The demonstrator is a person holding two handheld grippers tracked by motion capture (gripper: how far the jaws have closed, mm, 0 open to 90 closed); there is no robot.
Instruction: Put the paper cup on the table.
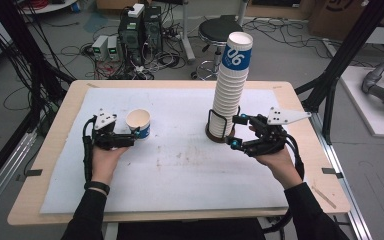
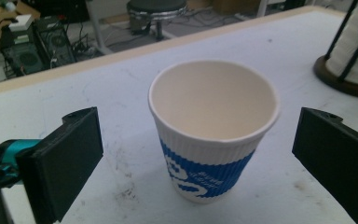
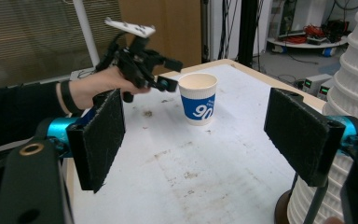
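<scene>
forearms in dark sleeves come up from six o'clock, one gripper in each hand, both over the white mat (image 1: 180, 175) that covers the wooden table (image 1: 55, 150).

my left gripper (image 1: 132, 136) sits at about nine o'clock on the mat. jaws spread wide, and between them stands the single paper cup (image 2: 213, 126), upright, blue band round the lower half, cream inside, nothing in it. black pads either side, a clear gap to the cup wall on both, so i've got hold of nothing there. from my right gripper's camera that same cup (image 3: 198, 98) stands on its base on the mat, with the left gripper's tips just beside it at its nine o'clock.

my right gripper (image 1: 235, 132) is over at three o'clock, jaws parted a fair way, nothing pinched between the pads. it's right up against the foot of the cup stack (image 1: 232, 85), tips at the stack's four o'clock; whether they touch the holder i can't tell. the stack is tall, white ribbed cups nested mouth-up, top one showing a blue band, all standing in a dark wire holder (image 1: 217, 131) with a round base.

further out, twelve o'clock beyond the table edge, a black round stool (image 1: 219, 31), and at eleven o'clock computer boxes (image 1: 140, 30) in a tangle of cables on the floor.
</scene>
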